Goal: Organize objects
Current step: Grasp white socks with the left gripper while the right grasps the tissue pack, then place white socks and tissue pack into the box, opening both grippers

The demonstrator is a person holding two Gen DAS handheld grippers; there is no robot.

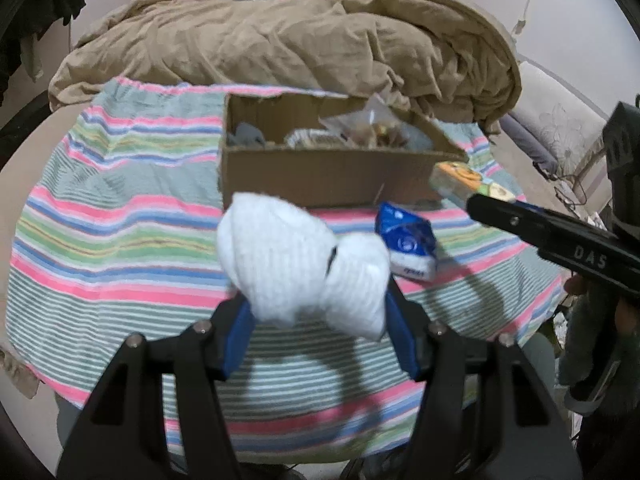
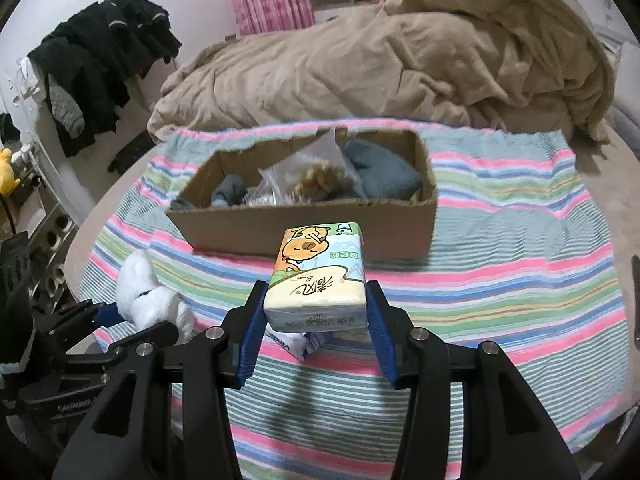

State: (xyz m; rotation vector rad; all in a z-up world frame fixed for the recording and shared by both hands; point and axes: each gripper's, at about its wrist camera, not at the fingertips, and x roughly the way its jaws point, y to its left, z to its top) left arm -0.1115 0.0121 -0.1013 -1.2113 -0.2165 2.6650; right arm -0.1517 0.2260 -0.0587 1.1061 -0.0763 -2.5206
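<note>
Here the right claw (image 2: pixel 316 312) pinches a tissue pack (image 2: pixel 316 276), long axis toward the box (image 2: pixel 304 228).

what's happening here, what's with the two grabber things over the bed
A person is tidying loose items into a cardboard box on a striped cloth. The left gripper is clamped on white rolled socks, and the right gripper holds a tissue pack. Both are held in front of the box, which already contains grey clothes and bagged items. A blue packet lies on the cloth.
</note>
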